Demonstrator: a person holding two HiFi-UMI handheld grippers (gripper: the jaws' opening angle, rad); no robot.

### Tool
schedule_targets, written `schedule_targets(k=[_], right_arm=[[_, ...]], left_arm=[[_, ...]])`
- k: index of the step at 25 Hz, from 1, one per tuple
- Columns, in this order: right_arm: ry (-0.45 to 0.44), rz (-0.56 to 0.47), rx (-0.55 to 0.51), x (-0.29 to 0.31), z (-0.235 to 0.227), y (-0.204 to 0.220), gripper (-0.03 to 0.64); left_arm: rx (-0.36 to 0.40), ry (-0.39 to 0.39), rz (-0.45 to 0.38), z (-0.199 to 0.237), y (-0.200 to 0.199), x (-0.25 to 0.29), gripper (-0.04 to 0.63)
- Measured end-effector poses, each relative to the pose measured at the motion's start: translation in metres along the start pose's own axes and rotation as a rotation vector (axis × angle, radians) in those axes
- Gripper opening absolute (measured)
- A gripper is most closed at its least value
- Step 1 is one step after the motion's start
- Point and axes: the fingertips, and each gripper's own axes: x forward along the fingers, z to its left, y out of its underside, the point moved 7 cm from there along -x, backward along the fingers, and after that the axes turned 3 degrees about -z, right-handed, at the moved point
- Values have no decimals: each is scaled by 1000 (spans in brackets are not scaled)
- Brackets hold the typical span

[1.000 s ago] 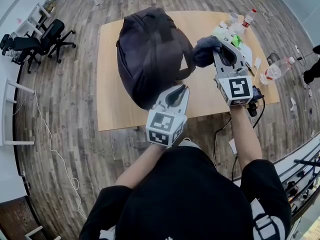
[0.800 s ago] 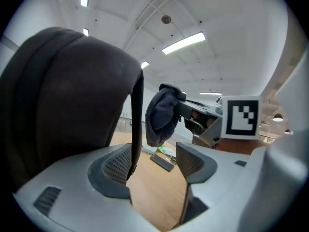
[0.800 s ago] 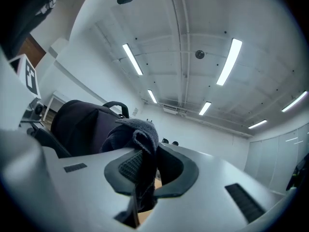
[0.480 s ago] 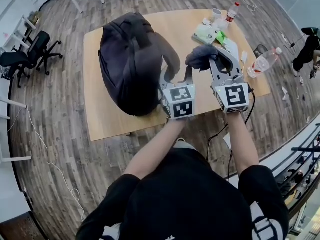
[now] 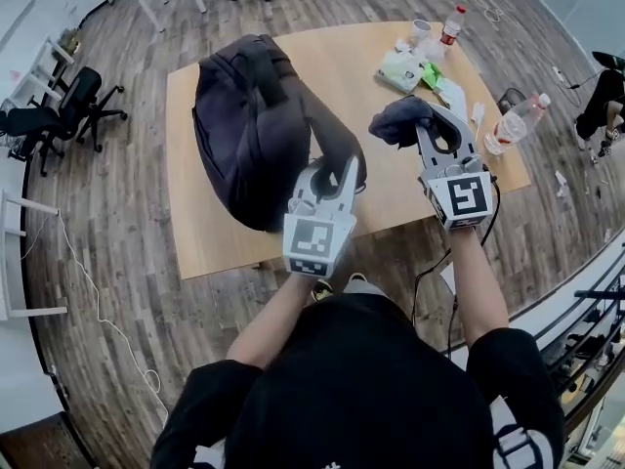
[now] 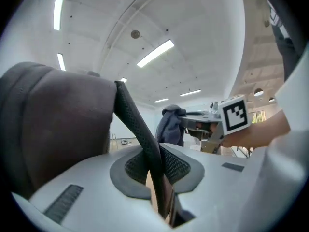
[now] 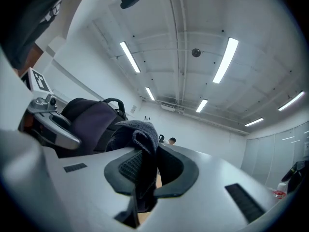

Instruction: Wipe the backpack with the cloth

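A dark backpack [image 5: 249, 125] lies on the wooden table [image 5: 391, 189], left of centre. My left gripper [image 5: 332, 172] is at its right side, and its jaws have just been closing on the black mesh shoulder strap [image 5: 337, 145]. In the left gripper view the strap [image 6: 137, 124] runs up from between the pads, which are shut on it, beside the backpack's body [image 6: 53, 124]. My right gripper [image 5: 420, 117] is to the right, shut on a bunched dark blue-grey cloth [image 5: 395, 120]. In the right gripper view the cloth [image 7: 140, 134] folds over the jaws, apart from the backpack [image 7: 89, 120].
Near the table's far right corner lie a green and white packet [image 5: 402, 66], a cup [image 5: 422, 27] and a bottle [image 5: 449, 25]. Another bottle [image 5: 515, 120] lies at the right edge. Office chairs [image 5: 59, 106] stand on the floor to the left.
The left gripper went from the backpack's near end to the strap, closed on it and rolled, drawing the strap toward me. The right gripper with the cloth has barely shifted.
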Motion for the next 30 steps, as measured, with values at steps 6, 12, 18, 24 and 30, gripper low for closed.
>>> schedule_targets(k=[6,12,18,24,30], right_arm=[[-66,-33,51,20,26,0,46],[-182,-66,98,31,72,-13,46],[-319,-183,148,27,116,-57,46],[-347,-335,141,40,114,-123,46],[-404,20,-130,37,133,-19,46]], left_arm=[[-17,106,25,1,-1,-66,58],[27,51,100,59,12,-148,55],[-6,-129,111,114,9,-199,57],[-41,-136,110,99,17,-206,58],[-108,-87,28,63,33,-194,60]])
